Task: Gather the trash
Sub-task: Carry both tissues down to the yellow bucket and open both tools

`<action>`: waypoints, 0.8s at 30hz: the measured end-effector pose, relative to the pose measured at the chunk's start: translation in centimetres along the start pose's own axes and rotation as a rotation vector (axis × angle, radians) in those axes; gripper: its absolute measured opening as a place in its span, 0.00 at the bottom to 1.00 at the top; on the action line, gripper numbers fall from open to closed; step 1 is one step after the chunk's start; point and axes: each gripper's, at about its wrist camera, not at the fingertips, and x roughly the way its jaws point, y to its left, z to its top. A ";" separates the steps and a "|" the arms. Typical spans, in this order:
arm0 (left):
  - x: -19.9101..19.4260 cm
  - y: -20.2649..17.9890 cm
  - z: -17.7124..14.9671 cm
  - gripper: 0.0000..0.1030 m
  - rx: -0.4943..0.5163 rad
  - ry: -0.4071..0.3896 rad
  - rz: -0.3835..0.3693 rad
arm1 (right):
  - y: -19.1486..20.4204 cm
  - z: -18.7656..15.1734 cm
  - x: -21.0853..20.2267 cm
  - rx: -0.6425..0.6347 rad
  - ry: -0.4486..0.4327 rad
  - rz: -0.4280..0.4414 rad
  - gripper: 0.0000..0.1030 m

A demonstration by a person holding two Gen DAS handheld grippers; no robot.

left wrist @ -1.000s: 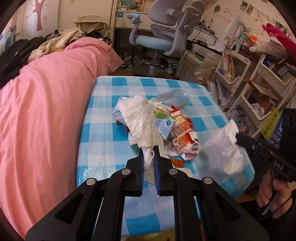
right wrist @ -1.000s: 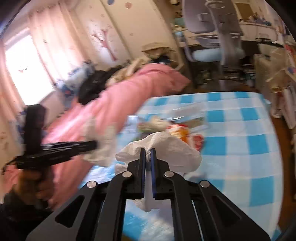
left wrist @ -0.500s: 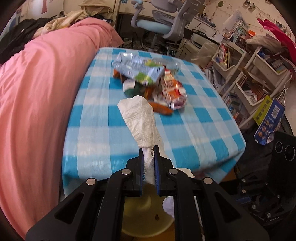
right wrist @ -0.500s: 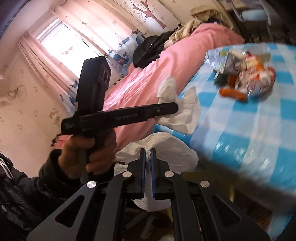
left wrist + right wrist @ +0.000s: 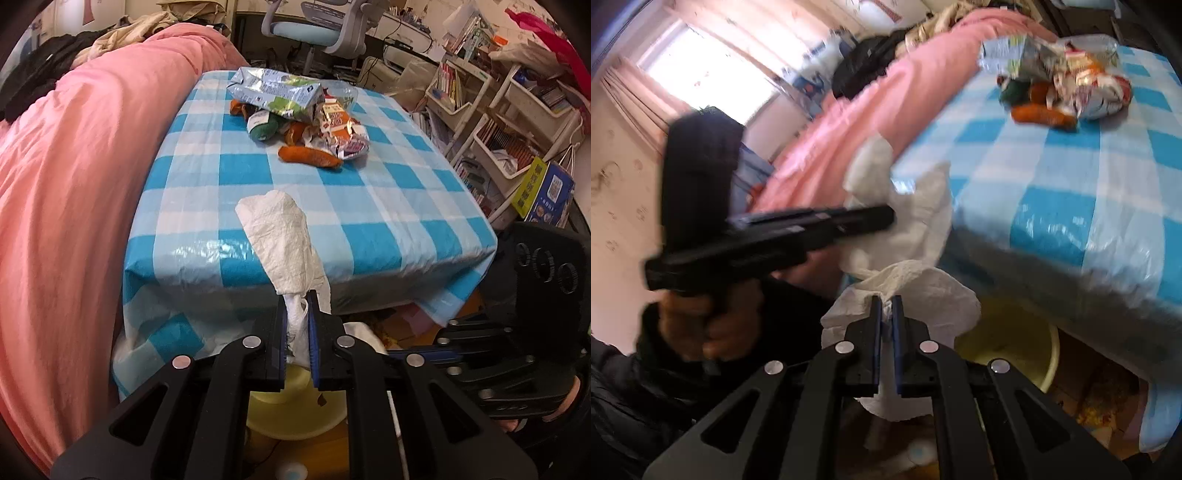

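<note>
Left gripper point(image 5: 298, 295): jaws pinched on a white tissue point(image 5: 280, 236) that sticks up from the tips. Right gripper point(image 5: 885, 301): jaws pinched on a second crumpled tissue point(image 5: 923, 291).

Change: a second ago both grippers were over the table with their tissues above the litter pile. Now both have pulled back past the near table edge and dropped lower, and a yellow bin point(image 5: 280, 417) shows directly under the left tips. In the right view the bin point(image 5: 1015, 339) sits just beyond that gripper's tissue. The left hand point(image 5: 701, 325) is visible there, gripping its handle.

Reading: both tissues are carried to the drop point; the release looks like the step due. Neither tissue is in the bin yet.

Surface: table point(image 5: 388, 221) under a blue-and-white check cloth, glossy at the front fold. Left on it, well away at the far end: a pile point(image 5: 295, 110) of a silver carton, a snack wrapper and orange peel. Those still need collecting.

Room: pink bed point(image 5: 74, 166) hard against the table's left side, desk chair point(image 5: 314, 29) behind, shelves point(image 5: 498, 122) of books to the right. Right view is motion-blurred.
</note>
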 end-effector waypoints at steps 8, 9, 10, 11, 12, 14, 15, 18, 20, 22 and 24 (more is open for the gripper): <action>0.3 0.1 -1.9 0.09 -0.005 0.045 0.027 | -1.2 -0.2 3.5 -0.003 0.102 -0.164 0.38; 0.4 -0.1 -2.1 0.09 0.000 0.051 0.029 | -1.3 -0.1 3.6 -0.005 0.102 -0.175 0.52; 0.5 -0.3 -2.4 0.09 0.005 0.059 0.030 | -1.0 -0.1 3.4 -0.012 0.104 -0.190 0.53; 0.6 -0.4 -2.6 0.09 0.009 0.068 0.030 | -0.9 0.0 3.5 -0.018 0.107 -0.199 0.53; 0.7 -0.5 -2.9 0.09 0.013 0.078 0.030 | -0.9 0.4 3.6 -0.023 0.106 -0.210 0.53; 0.9 -0.6 -3.3 0.09 0.018 0.093 0.030 | -0.7 0.7 3.3 -0.027 0.104 -0.234 0.54; 1.0 -0.7 -3.5 0.09 0.022 0.102 0.028 | -0.7 0.9 3.3 -0.030 0.104 -0.253 0.55; 1.6 -1.0 -4.1 0.10 0.035 0.142 0.029 | -0.6 1.2 3.1 -0.034 0.099 -0.306 0.57; 2.1 -1.2 -4.4 0.17 0.046 0.172 0.029 | -1.0 -0.7 1.6 -0.037 0.087 -0.337 0.60; 2.3 -1.2 -4.5 0.26 0.057 0.180 0.041 | -1.3 -1.3 0.9 -0.028 0.075 -0.352 0.62; 2.4 -1.0 -4.5 0.34 0.053 0.177 0.047 | -1.5 -1.0 0.4 -0.012 0.056 -0.367 0.62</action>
